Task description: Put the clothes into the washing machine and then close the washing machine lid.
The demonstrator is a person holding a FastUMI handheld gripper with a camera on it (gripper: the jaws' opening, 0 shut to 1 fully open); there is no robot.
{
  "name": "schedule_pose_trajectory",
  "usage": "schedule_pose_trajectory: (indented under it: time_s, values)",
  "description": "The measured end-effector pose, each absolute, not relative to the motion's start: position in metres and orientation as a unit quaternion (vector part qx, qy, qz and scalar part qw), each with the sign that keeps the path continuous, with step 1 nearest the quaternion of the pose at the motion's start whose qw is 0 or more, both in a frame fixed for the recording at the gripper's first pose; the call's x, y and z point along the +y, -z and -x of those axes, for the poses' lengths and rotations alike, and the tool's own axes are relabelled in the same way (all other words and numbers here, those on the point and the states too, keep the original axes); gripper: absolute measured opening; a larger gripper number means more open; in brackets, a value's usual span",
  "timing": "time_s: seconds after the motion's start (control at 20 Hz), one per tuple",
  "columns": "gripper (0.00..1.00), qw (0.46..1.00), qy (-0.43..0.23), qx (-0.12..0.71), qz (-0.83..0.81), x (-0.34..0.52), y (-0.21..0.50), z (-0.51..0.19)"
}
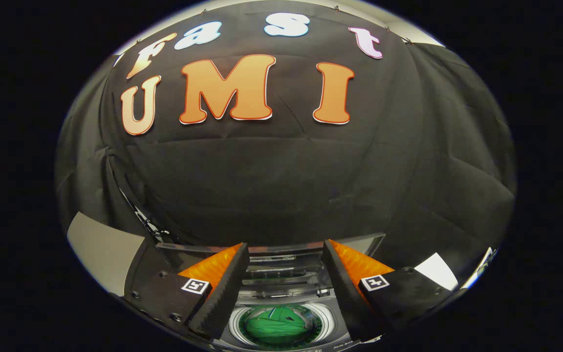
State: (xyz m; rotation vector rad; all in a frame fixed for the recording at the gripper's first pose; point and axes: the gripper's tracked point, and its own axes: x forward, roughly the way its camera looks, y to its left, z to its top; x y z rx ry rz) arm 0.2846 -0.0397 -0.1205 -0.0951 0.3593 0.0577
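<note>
The gripper (285, 254) hangs above the washing machine (281, 293), its jaws spread wide apart and holding nothing. Down between the two fingers (223, 288), the green clothes (279, 325) lie bundled inside the round drum (235, 325). The machine's lid (267, 248) stands raised at the far side, just beyond the fingertips, against the black booth wall (281, 186).
</note>
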Motion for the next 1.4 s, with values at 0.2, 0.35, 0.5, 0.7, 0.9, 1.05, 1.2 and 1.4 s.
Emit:
schedule_pose_trajectory:
  time_s: [0.2,0.35,0.5,0.7,0.9,1.05,1.2,1.4]
  values:
    - [0.97,0.981,-0.037,0.183,0.052,-0.031,0.126,-0.317]
    - [0.97,0.977,-0.036,0.204,0.057,-0.029,0.144,-0.335]
    - [0.98,0.975,-0.041,0.211,0.047,-0.021,0.158,-0.347]
    - [0.97,0.974,-0.067,0.214,0.032,-0.022,0.158,-0.338]
    - [0.98,0.979,-0.077,0.188,0.032,-0.025,0.158,-0.324]
    - [0.97,0.981,-0.08,0.175,0.03,-0.028,0.158,-0.306]
    - [0.98,0.981,-0.078,0.173,0.032,-0.031,0.16,-0.289]
    - [0.97,0.982,-0.075,0.169,0.031,-0.035,0.164,-0.266]
